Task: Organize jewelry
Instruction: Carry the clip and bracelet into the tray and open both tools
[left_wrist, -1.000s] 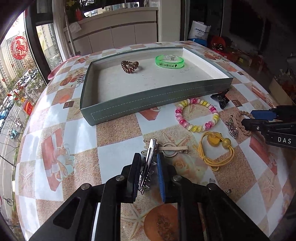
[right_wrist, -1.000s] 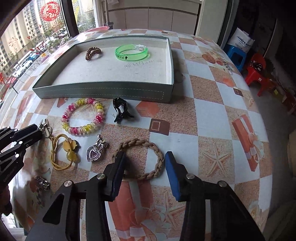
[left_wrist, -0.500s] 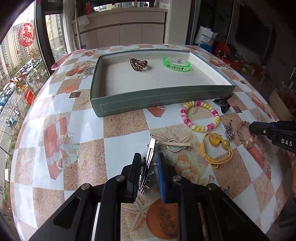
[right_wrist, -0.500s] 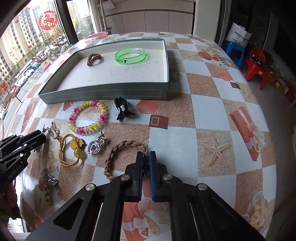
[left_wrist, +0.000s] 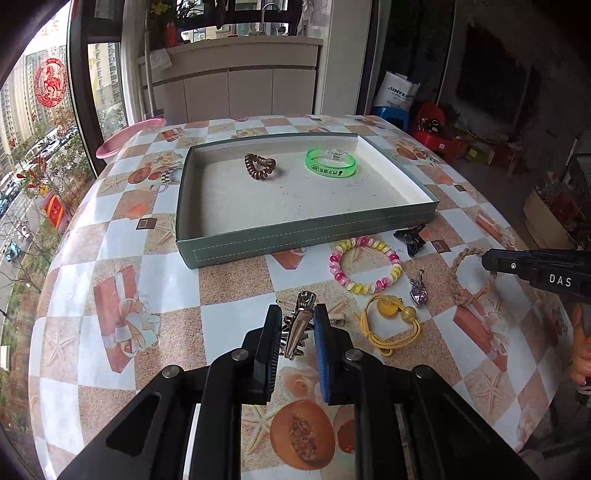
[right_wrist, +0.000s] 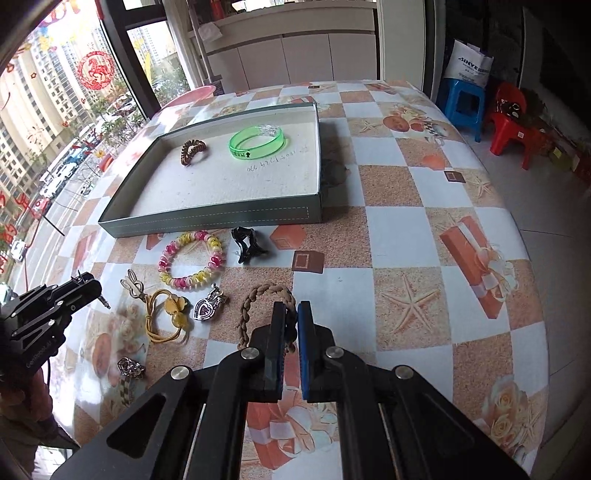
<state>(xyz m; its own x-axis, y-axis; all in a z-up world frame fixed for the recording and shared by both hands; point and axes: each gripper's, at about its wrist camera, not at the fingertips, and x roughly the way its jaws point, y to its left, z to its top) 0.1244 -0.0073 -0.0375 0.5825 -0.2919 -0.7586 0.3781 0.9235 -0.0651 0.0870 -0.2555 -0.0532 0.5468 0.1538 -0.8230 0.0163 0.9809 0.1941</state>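
My left gripper (left_wrist: 295, 325) is shut on a silver toothed hair clip (left_wrist: 300, 322) and holds it above the table. My right gripper (right_wrist: 290, 321) is shut on the braided tan rope bracelet (right_wrist: 258, 299), lifting it; it also shows in the left wrist view (left_wrist: 461, 277). The grey-green tray (left_wrist: 295, 236) holds a brown spiral hair tie (left_wrist: 259, 166) and a green bracelet (left_wrist: 331, 164). On the table lie a pink-yellow bead bracelet (left_wrist: 364, 266), a yellow cord hair tie (left_wrist: 391, 321), a heart pendant (left_wrist: 418, 293) and a black claw clip (left_wrist: 410, 238).
A flat clip (right_wrist: 133, 286) and a small patterned clip (right_wrist: 129, 369) lie near the table's left edge. A pink basin (left_wrist: 125, 134) sits beyond the far table edge. Blue and red stools (right_wrist: 463, 99) stand on the floor at the right.
My right gripper shut on the rope bracelet and raised it. My left gripper rose and pulled back with the hair clip.
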